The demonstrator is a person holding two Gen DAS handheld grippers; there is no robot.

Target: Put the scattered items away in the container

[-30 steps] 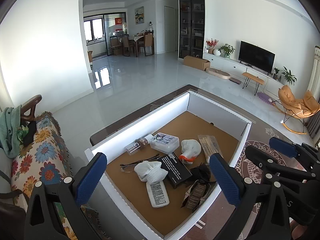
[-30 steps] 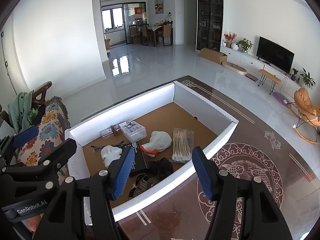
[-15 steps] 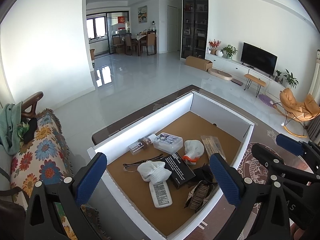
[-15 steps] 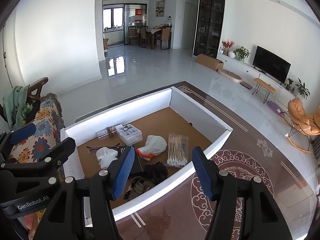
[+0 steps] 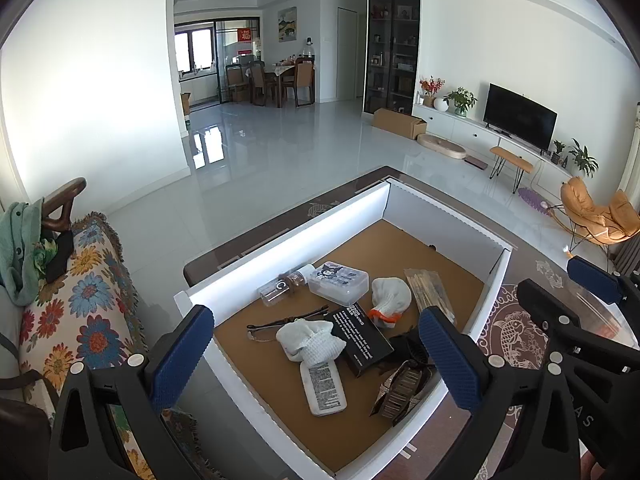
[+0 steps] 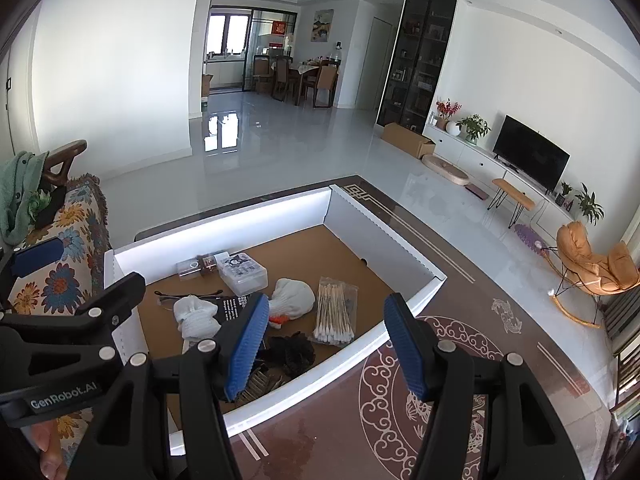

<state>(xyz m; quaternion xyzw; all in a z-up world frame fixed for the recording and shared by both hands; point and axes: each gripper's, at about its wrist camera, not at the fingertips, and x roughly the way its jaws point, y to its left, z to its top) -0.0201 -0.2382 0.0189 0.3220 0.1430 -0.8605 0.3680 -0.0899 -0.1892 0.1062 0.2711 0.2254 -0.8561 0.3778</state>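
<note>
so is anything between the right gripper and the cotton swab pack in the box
Only the near white wall of the box lies across the straight path. The right gripper is open and empty, and the cotton swab pack lies uncovered, so coming from above looks clear.

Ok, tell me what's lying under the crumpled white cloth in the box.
The white cloth overlaps the black booklet, the white labelled tube and one end of the glasses. Anything else beneath it is hidden.

items (image 5: 356,340) in box (image 5: 280,256), box on table (image 6: 480,288)
</note>
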